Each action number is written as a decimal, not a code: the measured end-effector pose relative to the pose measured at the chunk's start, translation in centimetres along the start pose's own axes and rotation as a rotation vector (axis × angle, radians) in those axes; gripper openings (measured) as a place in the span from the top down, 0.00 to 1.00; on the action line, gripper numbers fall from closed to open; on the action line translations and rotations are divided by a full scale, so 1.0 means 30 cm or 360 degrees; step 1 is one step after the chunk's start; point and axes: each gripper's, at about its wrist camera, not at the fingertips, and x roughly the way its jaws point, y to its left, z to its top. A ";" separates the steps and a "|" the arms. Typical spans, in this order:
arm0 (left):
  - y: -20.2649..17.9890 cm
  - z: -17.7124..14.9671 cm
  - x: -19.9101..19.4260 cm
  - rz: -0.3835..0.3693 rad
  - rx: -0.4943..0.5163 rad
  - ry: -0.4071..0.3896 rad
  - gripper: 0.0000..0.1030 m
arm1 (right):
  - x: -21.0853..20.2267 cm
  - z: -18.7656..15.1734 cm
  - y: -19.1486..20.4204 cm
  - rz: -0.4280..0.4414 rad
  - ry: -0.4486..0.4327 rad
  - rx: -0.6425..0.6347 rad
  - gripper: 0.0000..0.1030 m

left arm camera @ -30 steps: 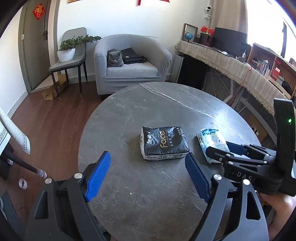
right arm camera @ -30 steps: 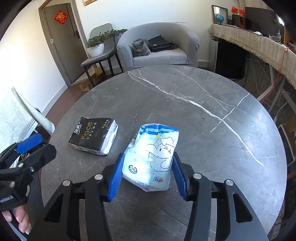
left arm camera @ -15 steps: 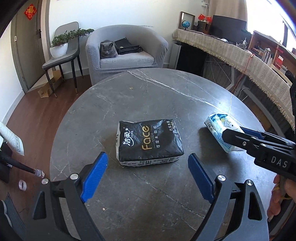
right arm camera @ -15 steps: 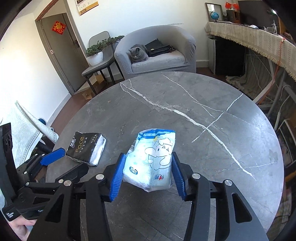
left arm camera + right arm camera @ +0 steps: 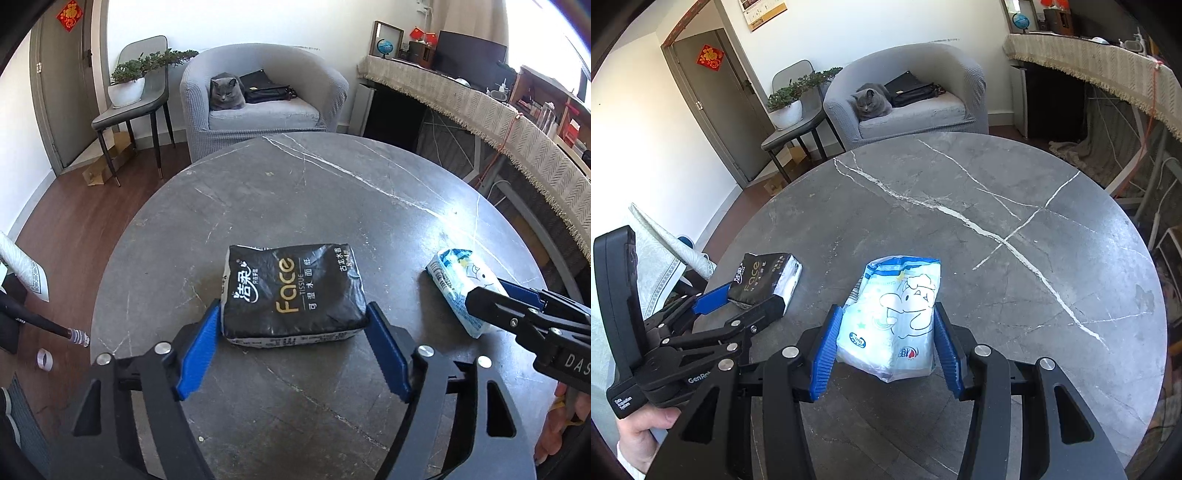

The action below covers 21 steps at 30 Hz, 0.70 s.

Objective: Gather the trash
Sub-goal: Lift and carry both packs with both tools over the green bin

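the left tongs (image 5: pixel 293 336), just closing, bracket the black tissue pack (image 5: pixel 293 291), pads at its sides. the right tongs (image 5: pixel 886 347) clamp the blue-white packet (image 5: pixel 894 325). both lie on the round grey marble worktop (image 5: pixel 332 192); beyond, a grey cat (image 5: pixel 226 92) sits in an armchair (image 5: pixel 258 107).

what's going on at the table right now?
A person holds a gripper in each hand over a round grey marble table, collecting trash. The left gripper has just been closing around the black Face tissue pack; its blue pads sit at the pack's two ends. The right gripper is clamped on the light blue wet-wipe pack, whose front end tilts up off the table.
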 end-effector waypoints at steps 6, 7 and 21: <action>0.032 -0.006 -0.031 -0.0055 -0.0071 -0.0011 0.30 | 0.004 0.003 0.002 0.0034 0.0013 0.0026 0.52; 0.038 -0.006 -0.038 -0.0070 -0.0087 -0.0013 0.30 | 0.004 0.003 0.008 0.0027 0.0014 0.0019 0.52; 0.127 -0.013 -0.160 -0.0066 -0.0140 -0.0086 0.30 | 0.025 0.004 0.120 0.0056 0.0023 -0.0035 0.52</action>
